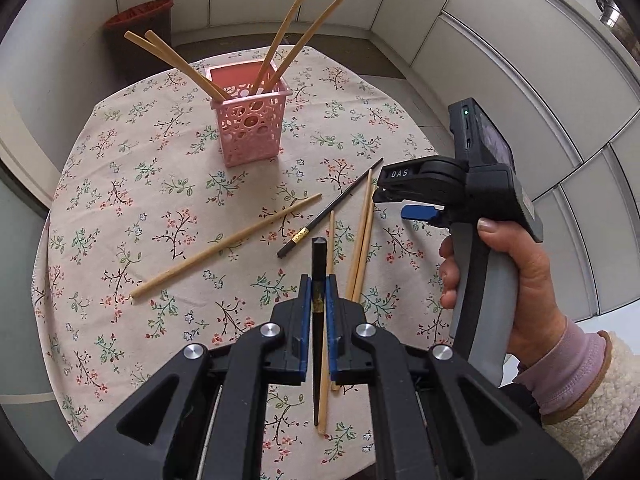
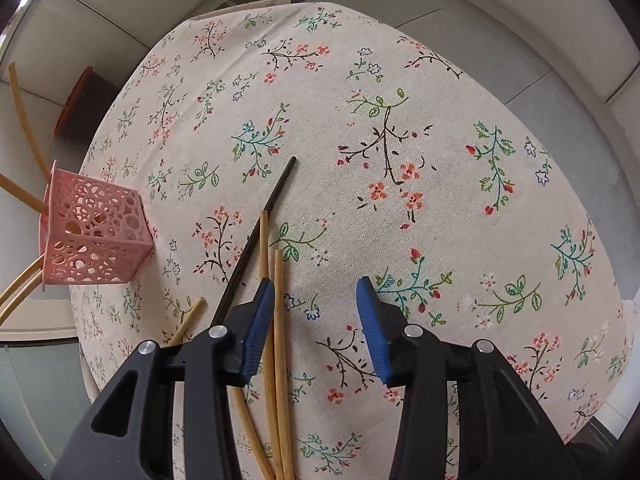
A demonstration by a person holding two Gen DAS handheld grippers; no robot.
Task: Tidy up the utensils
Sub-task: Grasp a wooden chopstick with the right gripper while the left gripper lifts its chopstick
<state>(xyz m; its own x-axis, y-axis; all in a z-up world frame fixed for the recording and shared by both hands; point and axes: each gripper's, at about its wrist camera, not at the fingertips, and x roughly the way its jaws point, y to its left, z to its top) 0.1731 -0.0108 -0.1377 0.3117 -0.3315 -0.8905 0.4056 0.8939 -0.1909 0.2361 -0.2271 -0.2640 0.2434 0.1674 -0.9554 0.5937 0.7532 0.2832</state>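
My left gripper (image 1: 318, 284) is shut on a black chopstick (image 1: 318, 264) and holds it above the floral tablecloth (image 1: 140, 200). A pink perforated basket (image 1: 250, 120) stands at the back with several wooden chopsticks (image 1: 280, 36) in it; it also shows at the left of the right wrist view (image 2: 94, 236). Another black chopstick (image 1: 332, 208) and several wooden chopsticks (image 1: 226, 246) lie on the cloth. My right gripper (image 2: 316, 292) is open and empty, just above wooden chopsticks (image 2: 278, 320) and beside the black chopstick (image 2: 260, 228). It shows at the right in the left wrist view (image 1: 394, 204).
A brown bin (image 1: 140, 28) stands on the floor behind the table. White cabinets (image 1: 520, 80) curve around the right side. The table edge (image 2: 580, 160) falls away at the right.
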